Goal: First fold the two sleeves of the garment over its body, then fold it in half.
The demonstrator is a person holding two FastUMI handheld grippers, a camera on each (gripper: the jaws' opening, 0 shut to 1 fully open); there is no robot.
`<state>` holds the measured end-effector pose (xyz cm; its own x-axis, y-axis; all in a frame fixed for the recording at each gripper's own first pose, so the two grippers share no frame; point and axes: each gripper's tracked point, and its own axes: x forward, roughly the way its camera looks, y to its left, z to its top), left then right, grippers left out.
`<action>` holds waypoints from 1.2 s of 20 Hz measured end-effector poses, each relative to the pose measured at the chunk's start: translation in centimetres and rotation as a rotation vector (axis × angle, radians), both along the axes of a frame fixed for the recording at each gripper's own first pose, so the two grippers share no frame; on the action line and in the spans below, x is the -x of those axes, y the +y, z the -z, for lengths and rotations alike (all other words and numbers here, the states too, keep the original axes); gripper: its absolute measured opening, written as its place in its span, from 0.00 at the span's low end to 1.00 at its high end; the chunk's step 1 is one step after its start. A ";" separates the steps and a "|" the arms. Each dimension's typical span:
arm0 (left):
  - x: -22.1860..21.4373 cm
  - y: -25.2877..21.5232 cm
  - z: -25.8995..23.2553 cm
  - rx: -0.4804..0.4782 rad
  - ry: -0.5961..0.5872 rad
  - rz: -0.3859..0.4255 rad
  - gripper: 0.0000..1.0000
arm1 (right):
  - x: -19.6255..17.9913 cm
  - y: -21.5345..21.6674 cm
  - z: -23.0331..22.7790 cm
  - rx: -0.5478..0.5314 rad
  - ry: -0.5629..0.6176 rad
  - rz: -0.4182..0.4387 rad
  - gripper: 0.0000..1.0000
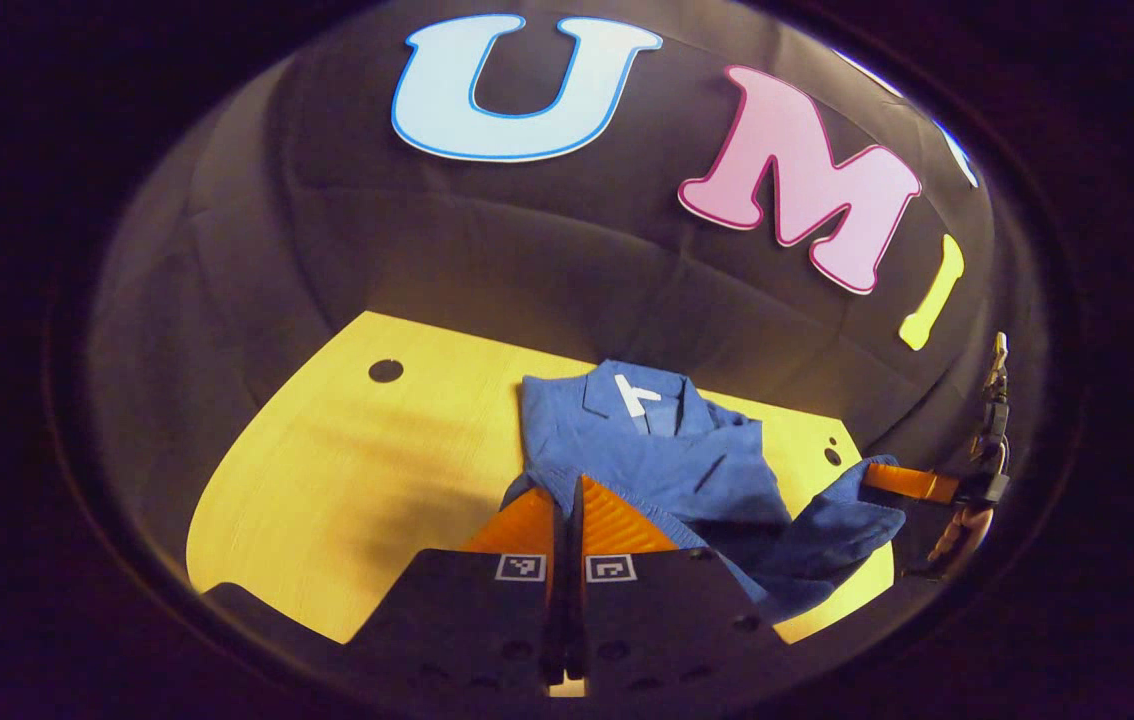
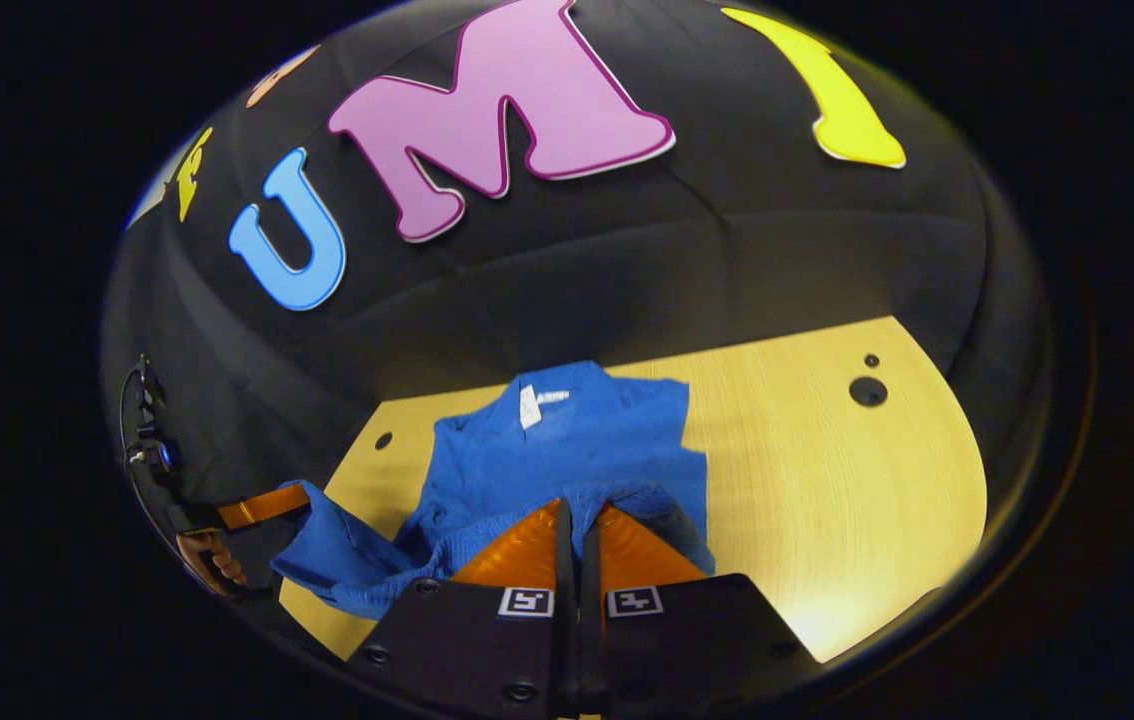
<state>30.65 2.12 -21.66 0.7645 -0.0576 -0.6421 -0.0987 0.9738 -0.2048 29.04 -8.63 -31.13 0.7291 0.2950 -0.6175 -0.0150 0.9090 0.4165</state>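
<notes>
A blue collared garment (image 1: 667, 460) lies on the yellow wooden table (image 1: 357, 480), collar and white label at the far side. In the left gripper view my left gripper (image 1: 568, 485) is shut on the garment's left sleeve, the orange fingers pressed together on the cloth. At the right, the right gripper (image 1: 912, 485) holds the other sleeve (image 1: 842, 525) lifted off the table. In the right gripper view my right gripper (image 2: 575, 505) is shut on blue cloth over the garment (image 2: 557, 450). The left gripper (image 2: 262, 507) pinches the left sleeve (image 2: 337, 560), raised at the left.
The table has round holes near its far corners (image 1: 385, 370) (image 2: 867, 390). Bare wood spreads left of the garment in the left gripper view and right of it (image 2: 827, 500) in the right gripper view. A hand (image 2: 212, 560) holds the left gripper. The black booth wall stands behind.
</notes>
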 end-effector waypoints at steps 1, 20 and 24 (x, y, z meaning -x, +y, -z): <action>-2.0 0.4 -0.2 -0.015 -0.020 0.006 0.00 | -2.0 -0.1 -0.1 0.012 -0.023 0.005 0.14; -22.0 2.4 10.3 -0.197 -0.171 0.001 0.84 | -17.1 -7.8 11.9 0.239 -0.043 0.275 0.97; -17.8 3.0 5.3 -0.252 -0.264 -0.031 0.85 | -13.0 -6.8 6.9 0.282 -0.173 0.254 0.99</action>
